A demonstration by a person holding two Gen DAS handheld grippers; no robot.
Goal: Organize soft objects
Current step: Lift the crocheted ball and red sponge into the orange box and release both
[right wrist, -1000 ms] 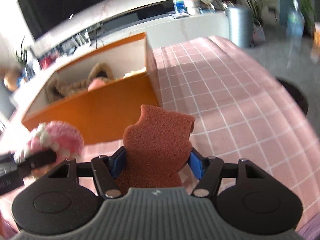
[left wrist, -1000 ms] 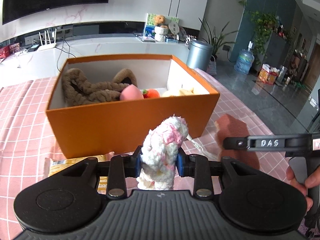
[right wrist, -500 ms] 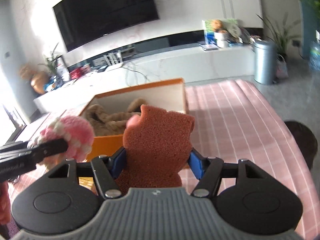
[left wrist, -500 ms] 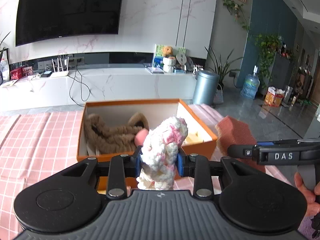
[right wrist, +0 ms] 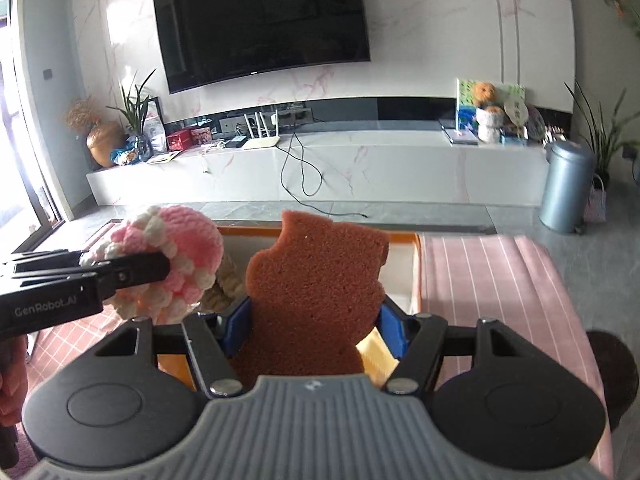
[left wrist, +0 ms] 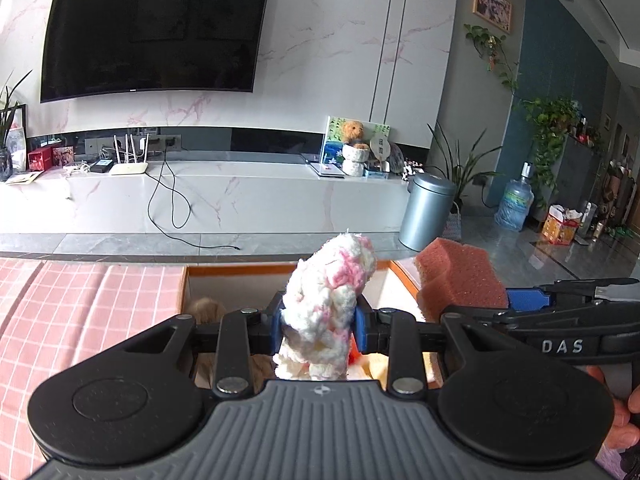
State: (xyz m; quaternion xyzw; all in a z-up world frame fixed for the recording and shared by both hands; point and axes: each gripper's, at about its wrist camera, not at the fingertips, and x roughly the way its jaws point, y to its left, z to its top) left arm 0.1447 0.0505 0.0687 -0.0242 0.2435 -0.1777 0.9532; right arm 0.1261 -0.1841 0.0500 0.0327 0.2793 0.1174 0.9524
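The left claw (left wrist: 318,330) was clamped on a pink-and-white yarn toy (left wrist: 328,308), the right claw (right wrist: 314,322) on a brown sponge (right wrist: 316,280). Both hung side by side above the orange box (right wrist: 416,272) on the pink-checked counter (left wrist: 80,304), the claws' bodies hiding most of the box's contents.

Knitted toy (left wrist: 328,312) left of sponge (left wrist: 458,280), both seemingly above box (right wrist: 414,264)

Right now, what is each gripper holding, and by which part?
The left gripper clamps the pink-and-white knitted toy around its lower middle. The right gripper clamps the brown sponge by its lower sides.
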